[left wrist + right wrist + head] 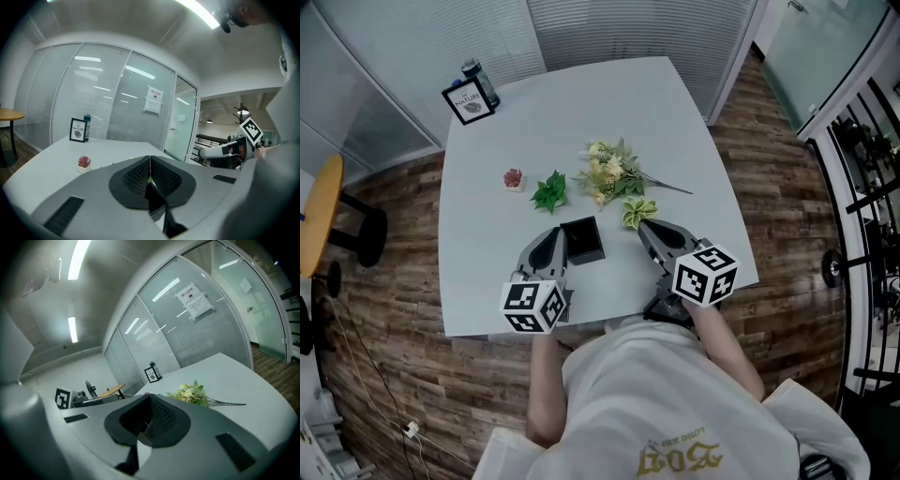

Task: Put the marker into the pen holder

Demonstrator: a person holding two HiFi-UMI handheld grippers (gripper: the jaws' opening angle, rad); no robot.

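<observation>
Left of centre, the grey two-jaw left gripper is closed and empty. At centre stands the black square pen holder. Right of it, the grey right gripper is likewise closed and empty. No marker shows anywhere. It is presumably light, stiff and slick, so grip it mid-barrel.

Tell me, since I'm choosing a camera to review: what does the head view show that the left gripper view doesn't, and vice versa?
Only the head view: the flower bunch. Only the left gripper view: the paper notice on the glass wall and the ceiling light. Both: the framed sign, the small red plant and the white table.
</observation>
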